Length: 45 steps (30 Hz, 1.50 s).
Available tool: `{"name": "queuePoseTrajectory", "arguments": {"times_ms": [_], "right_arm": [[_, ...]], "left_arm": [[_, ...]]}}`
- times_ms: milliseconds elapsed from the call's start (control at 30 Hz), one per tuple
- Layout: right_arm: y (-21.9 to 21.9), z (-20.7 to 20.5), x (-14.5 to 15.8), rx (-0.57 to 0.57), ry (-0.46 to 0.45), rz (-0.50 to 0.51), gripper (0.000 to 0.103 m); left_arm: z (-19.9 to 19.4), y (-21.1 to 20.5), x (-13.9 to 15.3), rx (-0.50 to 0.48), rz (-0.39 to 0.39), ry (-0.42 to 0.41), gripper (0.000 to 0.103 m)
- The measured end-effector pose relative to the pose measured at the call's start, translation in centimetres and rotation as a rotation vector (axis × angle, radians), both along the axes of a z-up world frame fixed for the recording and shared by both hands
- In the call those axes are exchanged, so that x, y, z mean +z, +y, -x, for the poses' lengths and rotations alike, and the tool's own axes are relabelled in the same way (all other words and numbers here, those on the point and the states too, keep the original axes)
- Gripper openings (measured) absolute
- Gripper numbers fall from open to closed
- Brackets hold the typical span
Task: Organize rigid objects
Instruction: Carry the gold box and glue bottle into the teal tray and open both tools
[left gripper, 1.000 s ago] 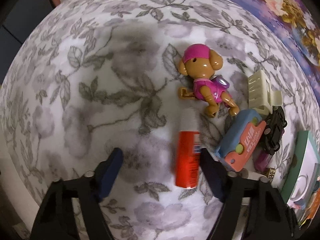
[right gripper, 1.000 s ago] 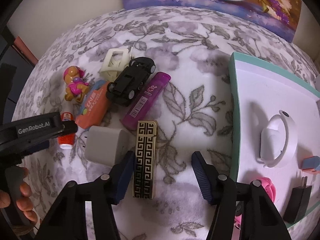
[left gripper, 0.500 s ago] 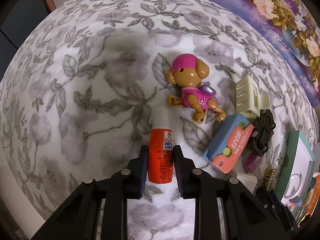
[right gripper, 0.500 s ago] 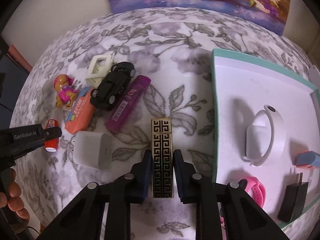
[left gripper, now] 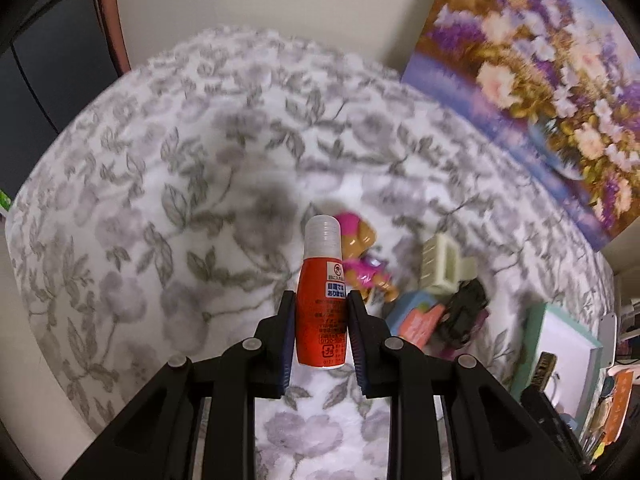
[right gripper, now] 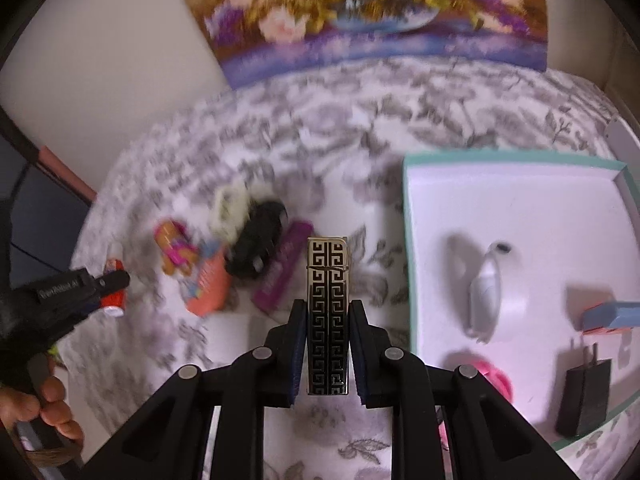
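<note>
My left gripper (left gripper: 320, 300) is shut on a red bottle with a clear cap (left gripper: 321, 292) and holds it above the floral cloth. My right gripper (right gripper: 327, 308) is shut on a black-and-gold patterned lighter (right gripper: 327, 316), lifted off the cloth. The left gripper with its red bottle also shows in the right wrist view (right gripper: 110, 284). A white tray with a teal rim (right gripper: 520, 200) lies to the right; it holds a white ring-shaped device (right gripper: 486, 284), a black charger (right gripper: 586, 392), a pink item (right gripper: 498, 378) and a blue-and-orange piece (right gripper: 612, 316).
On the cloth lie a dog toy (left gripper: 362, 256), a cream clip (left gripper: 442, 268), a black toy car (left gripper: 464, 312), an orange-and-blue box (left gripper: 418, 316), a purple stick (right gripper: 284, 268) and a white block (right gripper: 232, 336). A flower painting (right gripper: 360, 12) leans at the back.
Both grippers closed on their objects, then lifted them off the cloth. Both views have tilted up toward the painting and wall.
</note>
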State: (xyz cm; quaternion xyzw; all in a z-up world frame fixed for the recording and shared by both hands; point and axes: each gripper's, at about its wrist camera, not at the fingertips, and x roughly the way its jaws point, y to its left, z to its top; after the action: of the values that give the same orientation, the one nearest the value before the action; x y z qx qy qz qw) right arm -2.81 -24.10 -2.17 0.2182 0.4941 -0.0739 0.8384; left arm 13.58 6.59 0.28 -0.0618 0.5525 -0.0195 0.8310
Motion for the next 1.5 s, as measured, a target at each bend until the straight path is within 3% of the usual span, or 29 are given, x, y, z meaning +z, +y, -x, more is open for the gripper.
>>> {"name": "queuePoseTrajectory", "arguments": {"times_ms": [300, 800, 1233, 1500], "right_arm": [[-5.0, 2.1, 2.6, -0.123, -0.071, 0.033, 0.022], [-15.5, 7.8, 1.9, -0.388, -0.056, 0.025, 0.022], [-20.9, 12.6, 0.9, -0.515, 0.016, 0.133, 0.022], [-22.4, 14.2, -0.5, -0.533, 0.072, 0.143, 0.022]], "left_arm": [[1.5, -4.1, 1.1, -0.101, 0.053, -0.019, 0.026], [5.8, -14.4, 2.0, -0.337, 0.044, -0.032, 0.026], [12.2, -23.7, 0.7, -0.590, -0.022, -0.021, 0.026], [14.3, -26.4, -1.0, -0.660, -0.054, 0.001, 0.026]]}}
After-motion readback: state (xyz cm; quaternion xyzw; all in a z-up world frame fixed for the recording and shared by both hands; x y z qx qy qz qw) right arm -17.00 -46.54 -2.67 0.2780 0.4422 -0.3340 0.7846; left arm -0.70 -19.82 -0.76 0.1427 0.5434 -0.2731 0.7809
